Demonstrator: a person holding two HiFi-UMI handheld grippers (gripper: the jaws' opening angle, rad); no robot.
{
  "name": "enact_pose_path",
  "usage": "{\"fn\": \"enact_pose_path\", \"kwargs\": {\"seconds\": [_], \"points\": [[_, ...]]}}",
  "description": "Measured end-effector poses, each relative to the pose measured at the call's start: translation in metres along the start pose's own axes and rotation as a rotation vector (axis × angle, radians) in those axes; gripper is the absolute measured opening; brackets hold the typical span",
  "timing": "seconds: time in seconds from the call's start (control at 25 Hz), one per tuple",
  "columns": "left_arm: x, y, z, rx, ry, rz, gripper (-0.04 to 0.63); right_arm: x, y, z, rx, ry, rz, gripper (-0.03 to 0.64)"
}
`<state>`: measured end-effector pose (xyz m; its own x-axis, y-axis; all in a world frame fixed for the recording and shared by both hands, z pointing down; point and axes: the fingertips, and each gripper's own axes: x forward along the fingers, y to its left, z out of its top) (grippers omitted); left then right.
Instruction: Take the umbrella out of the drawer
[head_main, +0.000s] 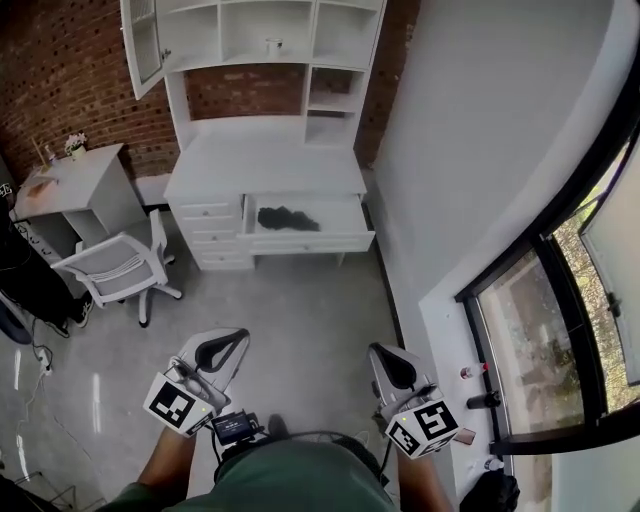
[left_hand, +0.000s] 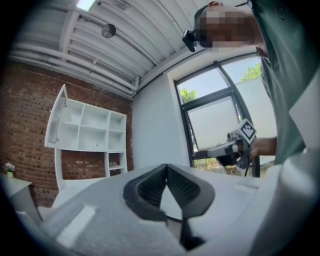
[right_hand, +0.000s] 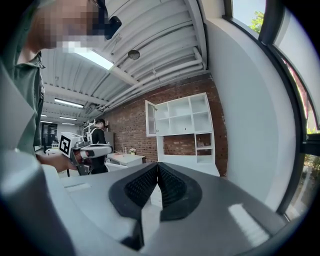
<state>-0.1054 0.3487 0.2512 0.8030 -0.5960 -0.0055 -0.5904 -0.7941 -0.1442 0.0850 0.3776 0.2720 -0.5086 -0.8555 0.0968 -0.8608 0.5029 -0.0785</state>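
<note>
Left claw (left_hand: 166, 169), right claw (right_hand: 158, 166) closed (empty)

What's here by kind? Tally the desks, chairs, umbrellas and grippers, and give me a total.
Desks: 2 (white desk with hutch, small desk)
Chairs: 1 (office chair)
Umbrellas: 1 (umbrella, in the open drawer)
Grippers: 2 (left gripper, right gripper)
Total: 6
</note>
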Motion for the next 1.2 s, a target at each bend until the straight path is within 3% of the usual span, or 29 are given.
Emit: {"fn": "enact_pose_path", "kwargs": {"seconds": [0.24,0.52,0.72,1.0,1.2], "points": [[0.003,0.04,-0.002,-0.001,-0.019,0.04,0.003,0.039,-0.011,0.005,-0.02,0.026,0.018,0.008],[0.038,0.074,-0.026,-0.042,0.043,0.082,0.003,0.089,-0.065,0.007,-0.003,0.039,0.04,0.008],[0.095,0.097,-0.027,-0.024,0.066,0.135,0.003,0.131,-0.118,0.008,0.009,0.044,0.114,0.008],[0.214,0.098,-0.019,0.015,0.082,0.157,0.003,0.166,-0.22,0.029,-0.01,0.012,0.206,0.008],[0.27,0.104,-0.016,0.025,0.11,0.201,0.003,0.19,-0.273,0.032,0.007,0.001,0.271,0.008]]}}
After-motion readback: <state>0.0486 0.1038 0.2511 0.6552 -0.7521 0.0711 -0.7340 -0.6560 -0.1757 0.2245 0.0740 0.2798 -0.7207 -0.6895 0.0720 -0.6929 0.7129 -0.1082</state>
